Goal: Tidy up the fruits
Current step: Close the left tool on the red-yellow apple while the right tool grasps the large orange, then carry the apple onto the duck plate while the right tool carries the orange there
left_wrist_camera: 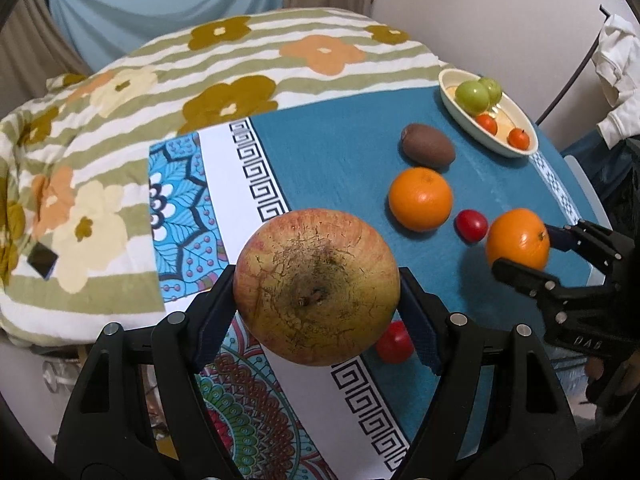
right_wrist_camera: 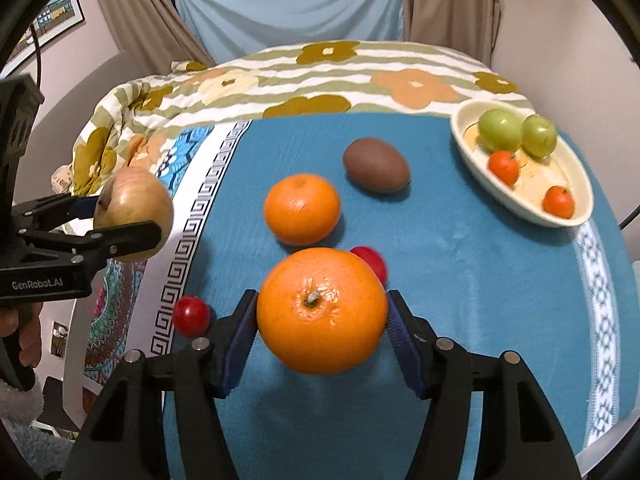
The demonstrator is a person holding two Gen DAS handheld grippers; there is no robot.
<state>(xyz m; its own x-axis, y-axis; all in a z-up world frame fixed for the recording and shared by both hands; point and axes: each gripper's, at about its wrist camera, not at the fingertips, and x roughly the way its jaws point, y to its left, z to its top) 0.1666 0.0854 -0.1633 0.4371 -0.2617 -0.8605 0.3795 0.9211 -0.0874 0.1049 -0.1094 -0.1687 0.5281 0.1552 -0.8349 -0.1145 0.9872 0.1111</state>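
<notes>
My left gripper (left_wrist_camera: 316,292) is shut on a big red-yellow apple (left_wrist_camera: 316,286) and holds it above the table; it also shows in the right wrist view (right_wrist_camera: 134,216). My right gripper (right_wrist_camera: 322,314) is shut on an orange (right_wrist_camera: 322,310), seen at the right of the left wrist view (left_wrist_camera: 518,238). On the blue cloth lie a second orange (right_wrist_camera: 302,208), a brown kiwi (right_wrist_camera: 376,164) and two small red fruits (right_wrist_camera: 191,315) (right_wrist_camera: 370,260). A cream oval dish (right_wrist_camera: 576,216) at the far right holds two green fruits (right_wrist_camera: 500,130) and two small orange-red ones (right_wrist_camera: 503,166).
The table (right_wrist_camera: 460,260) has a blue cloth with a patterned white border. A floral striped blanket (right_wrist_camera: 320,76) lies behind it. A dark phone-like object (left_wrist_camera: 42,260) rests on the blanket at the left. White cloth (left_wrist_camera: 618,80) hangs at the far right.
</notes>
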